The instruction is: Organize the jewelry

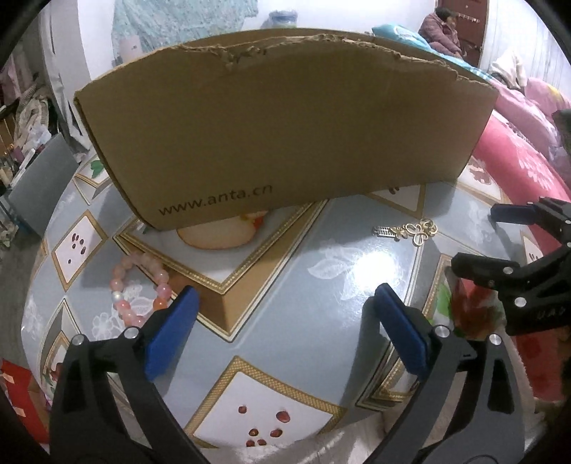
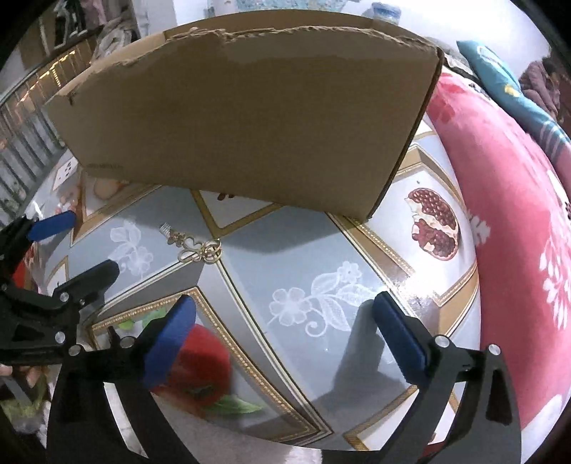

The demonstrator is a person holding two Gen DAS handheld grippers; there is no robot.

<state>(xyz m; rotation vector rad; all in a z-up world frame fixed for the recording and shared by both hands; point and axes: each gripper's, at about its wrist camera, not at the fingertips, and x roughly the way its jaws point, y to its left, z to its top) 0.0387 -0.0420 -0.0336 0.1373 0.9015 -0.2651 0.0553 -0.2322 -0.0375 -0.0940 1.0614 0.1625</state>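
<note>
- The table [image 1: 292, 271] carried a glossy grey-blue cloth with gold-edged diamonds, white flower prints and fruit pictures; a split pomegranate [image 2: 433, 223] showed in one panel, and glare shone off the sheen.
- A brown cardboard box [image 1: 282, 125] stood at the far side, its top edge torn ragged and a web address printed low on its front wall.
- The pink bead bracelet [image 1: 141, 289] lay on the cloth just beside the left gripper [image 1: 285, 328], near its left finger and apart from the box.
- The gold hairpin [image 1: 407, 230] lay flat in front of the box, near its right end, between the two grippers' reach.
- The left gripper's jaws stood wide apart, nothing between the blue pads.
- The right gripper [image 2: 283, 332] hung the same way, spread wide and empty over a white flower.
- Beyond the table, red and pink flowered bedding [image 2: 517, 221] filled the right side, cluttered shelves the left, and a seated person [image 1: 442, 32] showed far back.
</note>
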